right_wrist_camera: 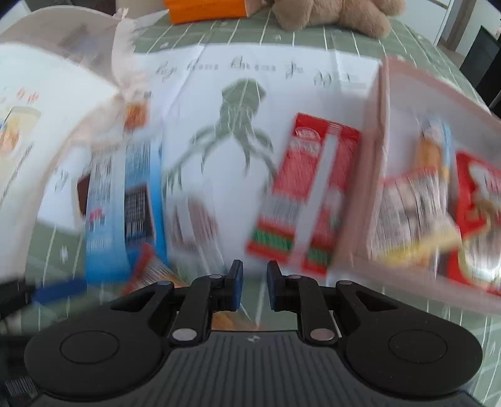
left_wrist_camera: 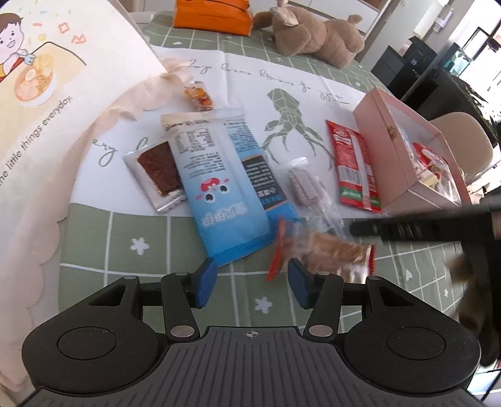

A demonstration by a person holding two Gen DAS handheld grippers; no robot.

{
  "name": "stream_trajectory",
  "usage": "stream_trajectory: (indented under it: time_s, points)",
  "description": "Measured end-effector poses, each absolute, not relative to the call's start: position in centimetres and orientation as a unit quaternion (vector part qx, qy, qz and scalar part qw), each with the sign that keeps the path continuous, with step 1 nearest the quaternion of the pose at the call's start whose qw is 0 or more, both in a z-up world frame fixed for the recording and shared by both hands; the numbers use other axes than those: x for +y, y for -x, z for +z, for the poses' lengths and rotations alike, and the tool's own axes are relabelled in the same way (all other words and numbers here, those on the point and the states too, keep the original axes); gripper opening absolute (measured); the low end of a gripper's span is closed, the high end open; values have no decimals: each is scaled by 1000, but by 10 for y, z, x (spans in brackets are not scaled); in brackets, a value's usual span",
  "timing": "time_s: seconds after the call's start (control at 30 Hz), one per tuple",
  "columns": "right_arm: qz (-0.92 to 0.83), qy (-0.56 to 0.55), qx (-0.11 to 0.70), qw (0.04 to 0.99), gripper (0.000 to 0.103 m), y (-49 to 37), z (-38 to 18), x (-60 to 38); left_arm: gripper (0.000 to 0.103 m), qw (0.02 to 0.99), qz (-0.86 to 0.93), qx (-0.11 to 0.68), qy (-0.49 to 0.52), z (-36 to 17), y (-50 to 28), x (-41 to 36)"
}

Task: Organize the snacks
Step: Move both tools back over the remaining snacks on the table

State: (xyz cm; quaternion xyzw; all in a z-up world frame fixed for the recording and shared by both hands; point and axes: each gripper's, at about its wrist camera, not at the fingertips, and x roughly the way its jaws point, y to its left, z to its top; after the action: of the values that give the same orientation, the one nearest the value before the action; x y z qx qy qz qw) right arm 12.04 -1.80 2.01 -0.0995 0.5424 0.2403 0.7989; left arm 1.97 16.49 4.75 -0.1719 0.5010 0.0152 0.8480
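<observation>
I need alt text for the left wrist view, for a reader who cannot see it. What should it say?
The open left gripper hovers over a green checked tablecloth strewn with snacks: a blue packet, a red packet and a clear-wrapped biscuit. A pink box holding snacks stands at right; a plush toy lies behind.

left gripper (left_wrist_camera: 252, 286) open above green checked tablecloth (left_wrist_camera: 125, 231); blue snack packet (left_wrist_camera: 224, 188), red sachet (left_wrist_camera: 355, 166), pink box (left_wrist_camera: 404, 153) beyond

Near edge of tabletop (left_wrist_camera: 94, 238): bare green cloth, open to a gripper. Centre crowded: blue packet (left_wrist_camera: 225, 184), clear wrapper (left_wrist_camera: 308, 188), red packet (left_wrist_camera: 355, 169) lying close. Right edge blocked by pink box (left_wrist_camera: 397, 150); left by cream bag (left_wrist_camera: 47, 131). Far edge: plush toy (left_wrist_camera: 313, 31), orange box (left_wrist_camera: 213, 14).
</observation>
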Motion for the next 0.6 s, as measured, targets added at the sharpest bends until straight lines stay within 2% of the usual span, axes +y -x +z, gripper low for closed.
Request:
stream_trajectory:
  time_s: [0.17,0.23,0.3,0.33,0.47,0.53,0.6]
  points:
    - [236,61,521,818,17,-92,19,-61,55,862,4,470,190,65,-35,154]
    - [228,52,509,829,20,-83,18,-76,55,867,-14,464,182,73,-54,144]
    - [215,33,504,836,34,-78,16,-91,55,867,-41,468,164,77,-85,131]
    - [208,20,504,838,37,-76,16,-99,55,868,-53,469,156,77,-102,126]
    - [190,-3,501,844,40,-75,13,-119,52,875,-68,471,90,67,-185,105]
    - [183,-2,499,847,40,-72,12,-123,29,879,-54,472,49,60,-218,95]
    - [175,10,495,851,40,-68,12,-125,22,878,-41,478,13,51,-246,86]
